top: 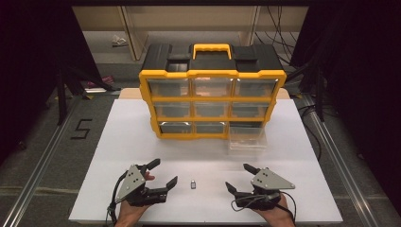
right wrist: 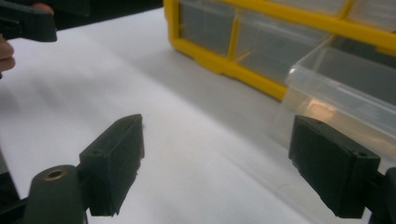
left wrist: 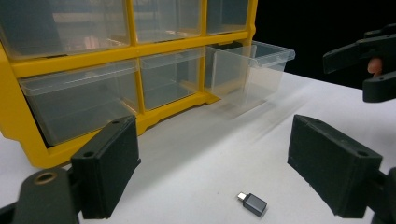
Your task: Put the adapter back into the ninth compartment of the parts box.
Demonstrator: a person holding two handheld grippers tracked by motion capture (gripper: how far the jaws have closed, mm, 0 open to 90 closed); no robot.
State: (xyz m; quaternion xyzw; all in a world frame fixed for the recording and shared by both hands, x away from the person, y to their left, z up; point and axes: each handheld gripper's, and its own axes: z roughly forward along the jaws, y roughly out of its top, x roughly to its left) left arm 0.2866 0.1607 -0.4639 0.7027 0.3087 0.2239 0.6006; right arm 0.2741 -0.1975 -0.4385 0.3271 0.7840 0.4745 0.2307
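From above I see a yellow-framed plastic organizer (top: 212, 97) with a black top and a yellow carry handle (top: 211, 48), standing at the far middle of the white matte table (top: 123, 142). Its nine drawers are clear, glossy plastic; the bottom right drawer (top: 247, 137) is pulled out onto the table in front of its slot. A small grey metal adapter (top: 193, 184), boxy with a short plug end, lies flat on the near part of the table between my two tools and touches neither. My left gripper (top: 163, 173) sits just to its left with jaws spread wide and nothing in them; my right gripper (top: 238, 177) sits to its right, equally wide and empty. Both have blocky black jaws with a rough, matte surface and a grey three-cornered plate on top. The left gripper view catches the adapter (left wrist: 252, 203) low between the jaws, with the pulled-out drawer (left wrist: 250, 70) beyond. The right gripper view looks past bare table to the drawer's clear rim (right wrist: 341, 93).
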